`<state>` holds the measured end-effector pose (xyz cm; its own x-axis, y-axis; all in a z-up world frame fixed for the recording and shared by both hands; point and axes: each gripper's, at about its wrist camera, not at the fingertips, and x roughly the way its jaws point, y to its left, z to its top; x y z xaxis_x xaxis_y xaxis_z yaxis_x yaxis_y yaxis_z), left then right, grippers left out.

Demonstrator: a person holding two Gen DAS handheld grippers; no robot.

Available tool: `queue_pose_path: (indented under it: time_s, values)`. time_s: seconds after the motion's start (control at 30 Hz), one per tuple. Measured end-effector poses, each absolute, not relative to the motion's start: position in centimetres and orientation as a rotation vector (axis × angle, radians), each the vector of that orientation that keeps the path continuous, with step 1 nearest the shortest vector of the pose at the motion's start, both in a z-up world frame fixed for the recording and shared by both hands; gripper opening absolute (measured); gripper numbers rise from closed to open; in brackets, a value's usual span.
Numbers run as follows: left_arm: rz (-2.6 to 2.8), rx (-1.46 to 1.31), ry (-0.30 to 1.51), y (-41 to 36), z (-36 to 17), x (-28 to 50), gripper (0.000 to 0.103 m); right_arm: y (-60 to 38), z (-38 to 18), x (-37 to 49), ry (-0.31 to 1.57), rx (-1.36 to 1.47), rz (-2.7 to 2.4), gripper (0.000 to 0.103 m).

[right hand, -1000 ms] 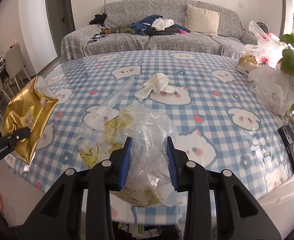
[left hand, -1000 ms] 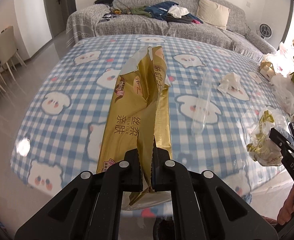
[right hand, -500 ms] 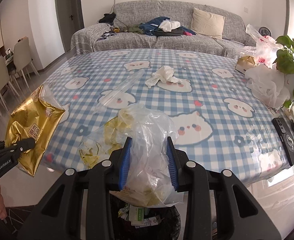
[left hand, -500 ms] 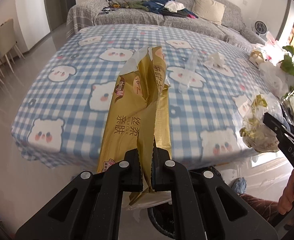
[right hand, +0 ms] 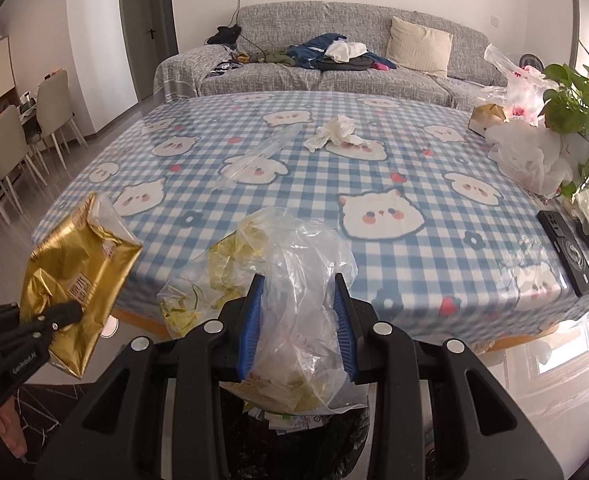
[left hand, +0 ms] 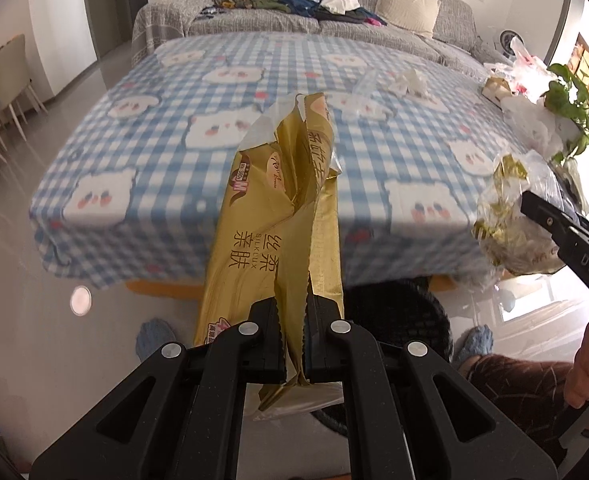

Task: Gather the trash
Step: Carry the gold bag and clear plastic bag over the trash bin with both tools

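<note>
Your left hand-held gripper (left hand: 294, 344) is clamped on the gold wrapper (left hand: 278, 216), your right hand-held gripper (right hand: 297, 326) on the clear plastic bag (right hand: 294, 280), both off the table (right hand: 374, 184) edge above the black bin (left hand: 398, 312). You're at the drop-off: centre each over the bin, then release. 2 pieces remain: crumpled tissue (right hand: 334, 133) and clear sleeve (right hand: 254, 158).

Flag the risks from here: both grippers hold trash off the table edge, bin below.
1. The gold wrapper is long and pinched only at its bottom end by the left gripper, which sits left of the black bin; released here, it may land on the floor.
2. The clear plastic bag in the right gripper is floppy and may cling to the blue pads on release.
3. The crumpled tissue and clear sleeve remain far up the table, easy to miss.
</note>
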<state>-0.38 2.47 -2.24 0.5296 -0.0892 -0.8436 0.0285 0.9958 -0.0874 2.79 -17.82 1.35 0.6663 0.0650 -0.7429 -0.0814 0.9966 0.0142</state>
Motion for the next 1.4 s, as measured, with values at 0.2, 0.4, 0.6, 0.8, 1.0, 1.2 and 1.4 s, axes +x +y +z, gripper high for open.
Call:
queue_pose_path:
  time_s: [0.2, 0.4, 0.6, 0.8, 1.0, 1.2, 1.4]
  values:
    - [-0.066, -0.087, 1.03, 3.1, -3.6, -2.8, 0.004, -17.6, 0.6, 0.6, 0.843, -0.015, 0.083, 0.032]
    - [-0.052, -0.107, 1.049, 4.0, -5.2, -5.2, 0.004, -17.6, -1.0, -1.3, 0.863, -0.016, 0.077, 0.032]
    - [-0.043, -0.126, 1.069, 4.5, -7.2, -6.9, 0.004, -17.1, -3.5, -3.2, 0.903, -0.013, 0.074, 0.032]
    - [-0.036, -0.125, 1.068, 4.4, -8.9, -7.9, 0.005, -16.5, -6.4, -4.5, 0.963, -0.002, 0.077, 0.032]
    - [-0.039, -0.169, 1.075, 4.4, -10.6, -7.2, 0.005, -15.8, -10.0, -4.4, 1.006, -0.032, 0.066, 0.032]
    - [-0.001, -0.173, 1.113, 4.7, -13.0, -6.5, 0.005, -16.3, -13.0, -3.8, 1.048, -0.026, 0.047, 0.033]
    - [0.009, -0.138, 1.134, 4.3, -14.6, -6.1, 0.005, -16.4, -15.6, -3.2, 1.1, -0.029, 0.043, 0.033]
